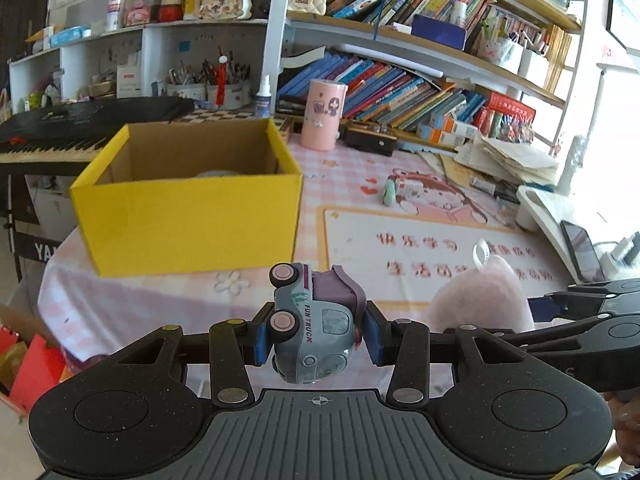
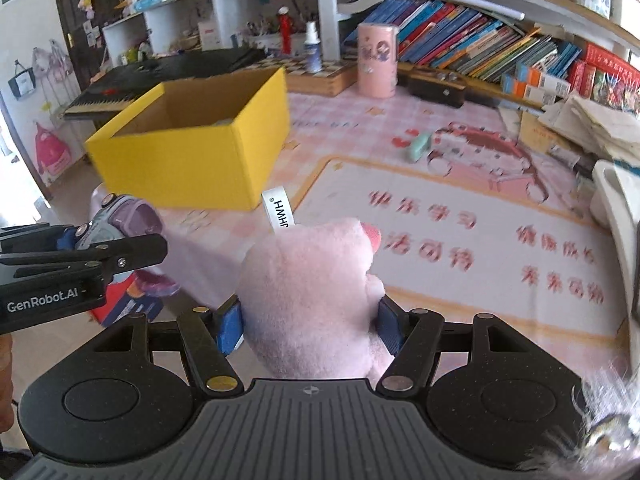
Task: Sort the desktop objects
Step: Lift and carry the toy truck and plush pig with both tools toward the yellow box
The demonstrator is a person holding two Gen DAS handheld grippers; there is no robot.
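My left gripper [image 1: 316, 338] is shut on a grey-blue toy truck [image 1: 316, 320] with a purple roof, turned on its side and held above the table's near edge. My right gripper [image 2: 310, 326] is shut on a pink plush toy [image 2: 316, 292] with a white label loop. The plush also shows in the left wrist view [image 1: 480, 296], and the truck in the right wrist view [image 2: 120, 220]. An open yellow cardboard box [image 1: 188, 212] stands ahead on the left, also in the right wrist view [image 2: 188, 160]; something pale lies inside. A small green toy [image 1: 389, 192] lies further back on the mat.
A pink checked tablecloth with a cartoon mat [image 1: 420, 248] covers the table. A pink cylinder [image 1: 323, 114], a dark case [image 1: 370, 138] and stacked papers [image 1: 508, 158] stand at the back. A keyboard [image 1: 60, 136] is left of the box. A white object and a tablet [image 1: 582, 252] are at right.
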